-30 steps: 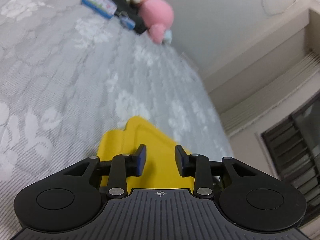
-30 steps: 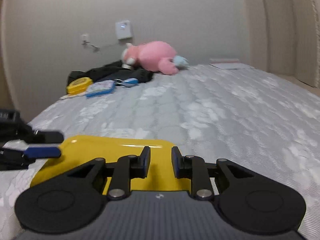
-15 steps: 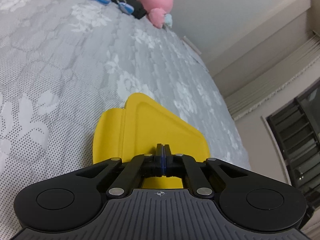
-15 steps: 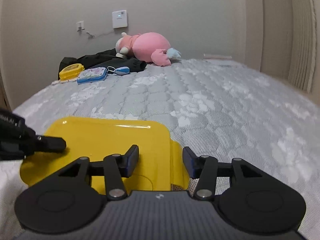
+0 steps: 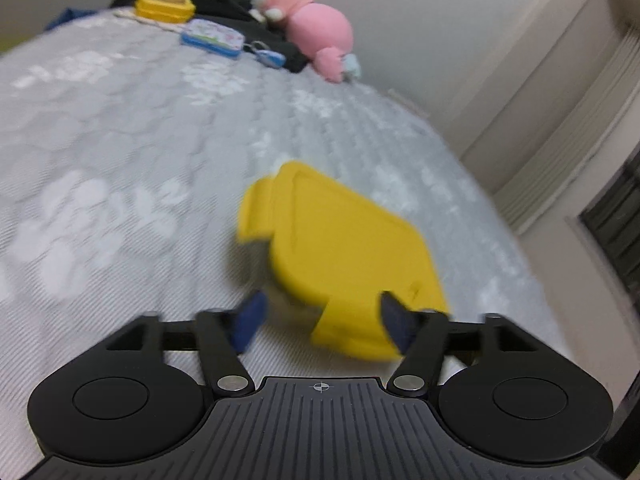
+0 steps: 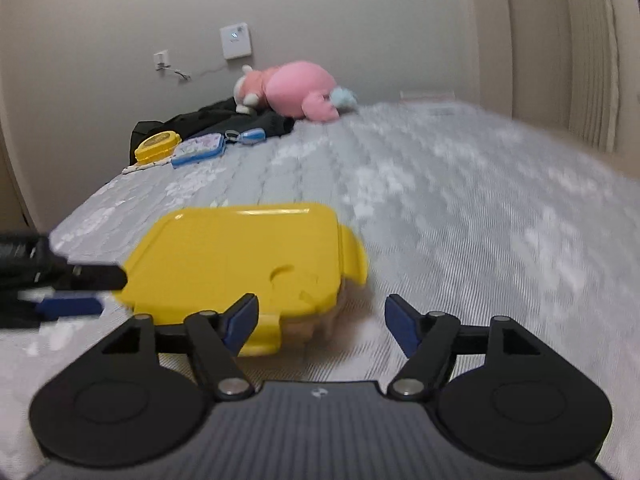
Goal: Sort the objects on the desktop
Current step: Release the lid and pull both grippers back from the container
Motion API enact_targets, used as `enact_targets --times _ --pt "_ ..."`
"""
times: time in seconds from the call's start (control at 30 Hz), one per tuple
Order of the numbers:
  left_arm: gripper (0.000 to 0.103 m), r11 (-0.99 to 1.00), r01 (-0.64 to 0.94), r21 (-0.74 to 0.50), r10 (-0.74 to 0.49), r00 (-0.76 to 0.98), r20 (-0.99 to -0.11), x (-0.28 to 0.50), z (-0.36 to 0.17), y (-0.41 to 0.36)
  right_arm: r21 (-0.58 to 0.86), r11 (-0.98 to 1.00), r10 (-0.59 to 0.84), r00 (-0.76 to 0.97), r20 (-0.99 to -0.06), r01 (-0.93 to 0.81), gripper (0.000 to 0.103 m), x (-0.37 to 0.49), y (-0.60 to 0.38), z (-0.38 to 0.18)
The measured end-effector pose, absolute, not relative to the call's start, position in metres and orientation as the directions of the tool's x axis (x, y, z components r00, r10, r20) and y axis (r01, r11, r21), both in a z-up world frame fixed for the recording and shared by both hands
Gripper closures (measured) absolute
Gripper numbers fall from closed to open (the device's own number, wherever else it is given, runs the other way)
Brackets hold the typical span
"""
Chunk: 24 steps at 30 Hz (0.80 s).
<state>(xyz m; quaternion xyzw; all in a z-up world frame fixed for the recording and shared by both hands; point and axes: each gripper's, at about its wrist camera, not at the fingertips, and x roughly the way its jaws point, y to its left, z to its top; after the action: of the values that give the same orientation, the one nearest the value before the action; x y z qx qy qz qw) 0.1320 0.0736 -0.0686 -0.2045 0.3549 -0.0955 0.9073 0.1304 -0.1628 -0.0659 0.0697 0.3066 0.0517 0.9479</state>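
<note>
**Yellow-lidded box on the bed, both grippers apart from it**

Left wrist view: the left gripper (image 5: 320,320) has its fingers (image 5: 250,320) spread and still opening. The near latch tab of the yellow-lidded box (image 5: 344,248) sits between them, but neither pad presses on it. The picture is blurred, so finer contact cannot be read.

The box lies flat on the grey quilted mattress (image 5: 120,140), near the front edge. It is a rectangular container with a snap-on lid and fold-down tabs on its sides. The body under the lid looks clear, with something pale inside; what it is cannot be told.

Right wrist view: the same box (image 6: 236,256) lies left of centre. The right gripper (image 6: 322,320) is opening too, fingers (image 6: 240,320) spread, with only the box's near corner and mattress between them. Nothing is pinched. The left gripper's tips (image 6: 80,280) show at the box's left end.

Handling, as judgement: stiff plastic, glossy lid, likely slippery under the pads. Probably light to moderate in weight, depending on its fill. The soft mattress gives under a push, so pressing down may tilt the box. Best hold: the side tabs or the lid rim, one gripper at each end.

Far back by the wall: a round yellow case (image 6: 156,146), a blue tin (image 6: 198,150), dark clothing (image 6: 224,120), a pink plush toy (image 6: 296,92).
</note>
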Motion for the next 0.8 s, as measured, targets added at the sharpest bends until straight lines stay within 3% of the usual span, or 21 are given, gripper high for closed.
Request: enact_targets --times 0.07,0.17,0.27,0.5,0.8 --pt "0.020 0.937 0.033 -0.347 -0.260 0.728 -0.634 0.116 -0.069 0.061 0.182 0.982 0.144 0.795 -0.589 -0.043 0.028 0.126 -0.163 -0.070" --pt "0.009 0.977 0.074 -0.201 -0.189 0.742 -0.643 0.105 -0.069 0.038 0.183 0.983 0.139 0.794 -0.592 -0.036 0.025 0.119 -0.163 -0.074" --pt "0.008 0.992 0.086 -0.095 -0.127 0.762 -0.635 0.104 -0.074 0.022 0.158 0.987 0.118 0.815 -0.567 -0.032 0.019 0.109 -0.161 -0.077" --pt "0.002 1.000 -0.011 0.024 0.025 0.704 -0.709 0.118 -0.093 0.013 0.114 0.993 0.029 0.846 -0.533 0.037 0.006 0.109 -0.164 -0.090" --pt "0.000 0.998 -0.059 0.017 0.055 0.734 -0.677 0.116 -0.093 0.021 0.125 0.992 0.091 0.824 -0.559 -0.025 0.001 0.115 -0.159 -0.096"
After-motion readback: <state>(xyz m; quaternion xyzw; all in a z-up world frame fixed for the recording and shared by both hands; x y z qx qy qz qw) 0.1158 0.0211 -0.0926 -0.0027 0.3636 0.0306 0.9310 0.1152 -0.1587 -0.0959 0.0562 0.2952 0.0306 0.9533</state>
